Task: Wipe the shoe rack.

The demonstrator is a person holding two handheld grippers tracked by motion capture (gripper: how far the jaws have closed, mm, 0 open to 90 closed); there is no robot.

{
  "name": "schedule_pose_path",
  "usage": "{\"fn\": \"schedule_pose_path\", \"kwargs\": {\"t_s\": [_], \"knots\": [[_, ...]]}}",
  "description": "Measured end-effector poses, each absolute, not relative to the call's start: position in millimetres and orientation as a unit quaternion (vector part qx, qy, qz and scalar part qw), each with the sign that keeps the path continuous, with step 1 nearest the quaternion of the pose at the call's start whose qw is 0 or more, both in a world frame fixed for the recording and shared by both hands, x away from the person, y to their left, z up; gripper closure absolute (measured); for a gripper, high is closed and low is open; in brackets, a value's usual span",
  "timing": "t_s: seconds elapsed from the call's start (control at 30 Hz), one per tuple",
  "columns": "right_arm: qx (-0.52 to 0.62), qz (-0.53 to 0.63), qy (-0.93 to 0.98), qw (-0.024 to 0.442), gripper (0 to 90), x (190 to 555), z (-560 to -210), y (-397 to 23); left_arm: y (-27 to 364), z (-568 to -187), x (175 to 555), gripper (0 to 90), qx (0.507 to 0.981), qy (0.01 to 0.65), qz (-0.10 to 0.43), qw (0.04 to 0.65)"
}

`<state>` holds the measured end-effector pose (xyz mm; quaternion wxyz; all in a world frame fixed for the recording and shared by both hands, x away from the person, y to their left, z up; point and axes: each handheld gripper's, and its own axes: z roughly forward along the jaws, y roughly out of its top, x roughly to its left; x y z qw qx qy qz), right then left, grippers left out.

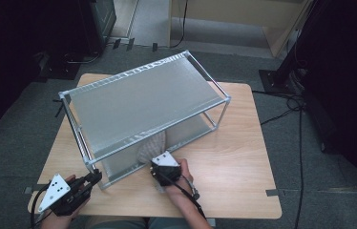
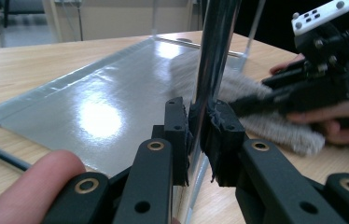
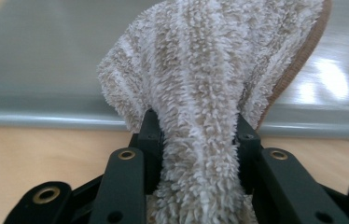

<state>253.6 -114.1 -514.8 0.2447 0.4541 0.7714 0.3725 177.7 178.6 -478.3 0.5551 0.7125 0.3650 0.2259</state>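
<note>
Left gripper (image 2: 196, 135) pinching the rack's front-left post (image 2: 212, 56), right gripper (image 3: 196, 140) pinching a fluffy cloth (image 3: 210, 70) on the bottom shelf (image 2: 93, 107); hard wiping may slip the cloth or shift the rack.

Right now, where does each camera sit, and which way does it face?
High view: above the person's side, looking forward and down on the table and metal rack; both forearms enter from below.
Left gripper view: on the left gripper, facing the rack post it clamps; a fingertip shows.
Right gripper view: on the right gripper, facing the fluffy cloth it holds.
Shared: both gripper views show the cloth and the rack's lower shelf.
</note>
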Motion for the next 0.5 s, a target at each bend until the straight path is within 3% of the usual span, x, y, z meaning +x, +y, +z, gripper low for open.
{"fn": "schedule_pose_path", "kwargs": {"t_s": [0.5], "knots": [[0.330,0.418,0.830,0.165,64.6,202,-515,-40,163,-478,176,79.6,0.720,0.350,0.211,0.560]]}}
